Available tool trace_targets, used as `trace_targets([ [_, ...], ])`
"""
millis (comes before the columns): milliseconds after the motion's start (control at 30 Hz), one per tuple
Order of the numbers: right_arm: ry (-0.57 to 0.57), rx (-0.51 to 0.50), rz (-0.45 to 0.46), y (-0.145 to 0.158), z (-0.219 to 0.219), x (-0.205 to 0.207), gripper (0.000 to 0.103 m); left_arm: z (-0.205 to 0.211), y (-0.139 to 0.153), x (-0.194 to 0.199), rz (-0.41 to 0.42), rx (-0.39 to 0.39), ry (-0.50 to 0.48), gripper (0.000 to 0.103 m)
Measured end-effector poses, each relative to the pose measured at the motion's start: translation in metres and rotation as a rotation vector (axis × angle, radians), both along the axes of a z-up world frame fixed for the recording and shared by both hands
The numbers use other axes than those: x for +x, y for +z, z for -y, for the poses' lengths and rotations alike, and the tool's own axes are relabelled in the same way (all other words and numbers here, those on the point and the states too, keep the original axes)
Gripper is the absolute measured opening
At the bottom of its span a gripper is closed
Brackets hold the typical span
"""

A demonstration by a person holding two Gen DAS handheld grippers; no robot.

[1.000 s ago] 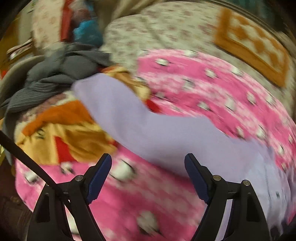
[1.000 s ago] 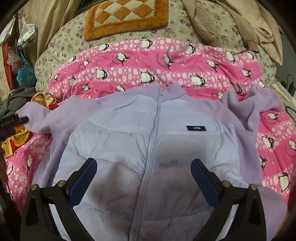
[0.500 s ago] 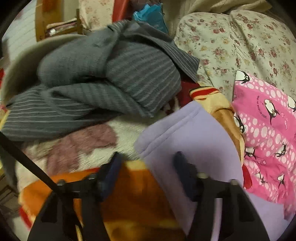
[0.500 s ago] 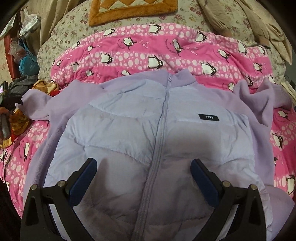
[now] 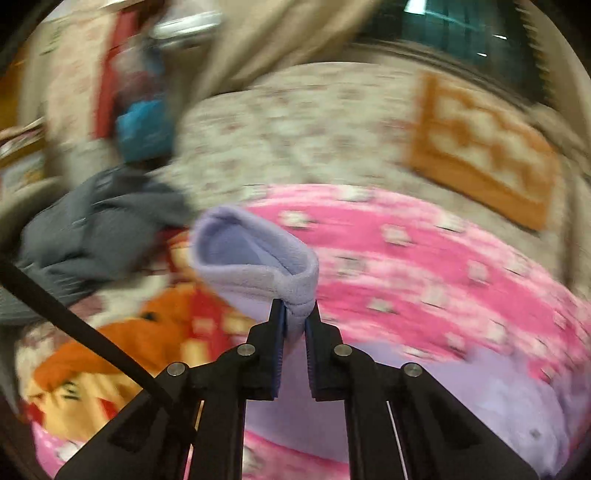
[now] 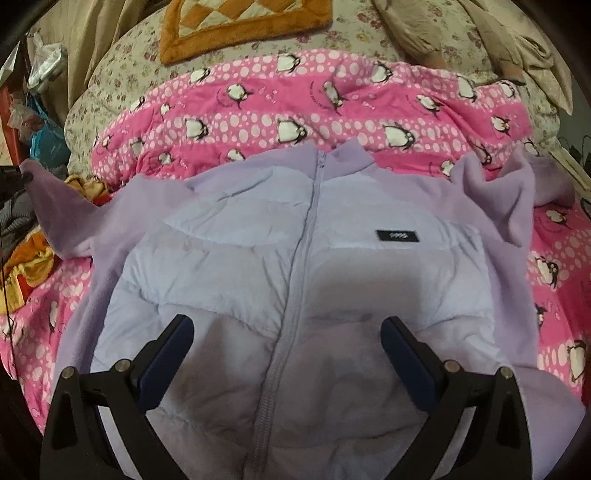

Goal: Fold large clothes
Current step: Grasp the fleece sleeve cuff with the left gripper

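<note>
A lilac zip jacket (image 6: 295, 258) lies front up on a pink penguin blanket (image 6: 295, 96), with quilted body and fleece sleeves. My left gripper (image 5: 295, 314) is shut on the cuff of its left sleeve (image 5: 255, 258) and holds it lifted above the blanket; the lifted sleeve shows in the right wrist view (image 6: 59, 206). My right gripper (image 6: 288, 332) is open and empty, hovering over the jacket's lower front, astride the zip. The right sleeve (image 6: 517, 192) lies crumpled at the jacket's right.
A pile of grey striped clothes (image 5: 92, 229) and an orange cartoon blanket (image 5: 110, 350) lie at the left. An orange checked cushion (image 6: 243, 26) rests on the floral bedspread (image 5: 295, 122) behind. Beige clothes (image 6: 480, 37) lie at the far right.
My left gripper has closed on the sleeve cuff and lifted it, swinging right toward the jacket. My right gripper has stayed open over the jacket, shifting slightly forward.
</note>
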State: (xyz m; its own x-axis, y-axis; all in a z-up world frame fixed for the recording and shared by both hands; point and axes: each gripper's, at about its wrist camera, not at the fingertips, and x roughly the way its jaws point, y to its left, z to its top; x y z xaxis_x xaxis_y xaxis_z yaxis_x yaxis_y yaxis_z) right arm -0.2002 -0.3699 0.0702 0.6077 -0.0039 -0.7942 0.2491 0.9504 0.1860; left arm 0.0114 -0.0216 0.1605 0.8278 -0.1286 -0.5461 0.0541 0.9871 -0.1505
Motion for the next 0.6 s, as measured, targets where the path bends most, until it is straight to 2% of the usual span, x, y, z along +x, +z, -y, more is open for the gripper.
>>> trace_targets([
  [133,-0.044,-0.047,-0.005,0.019,0.027,-0.005,0.103,0.078,0.013,-0.032,-0.010,-0.010,-0.225,0.000],
  [300,-0.146,-0.086,0.006,0.035,0.082,-0.022,0.103,0.174,0.012,-0.077,-0.082,-0.067,-0.469,0.000],
  [467,-0.211,-0.152,-0.049,0.037,0.151,-0.033,0.103,0.248,-0.010,-0.106,-0.140,-0.068,-0.587,0.000],
  [600,-0.282,-0.202,-0.103,0.034,0.205,-0.037,0.103,0.300,-0.036,-0.120,-0.225,-0.109,-0.689,0.000],
])
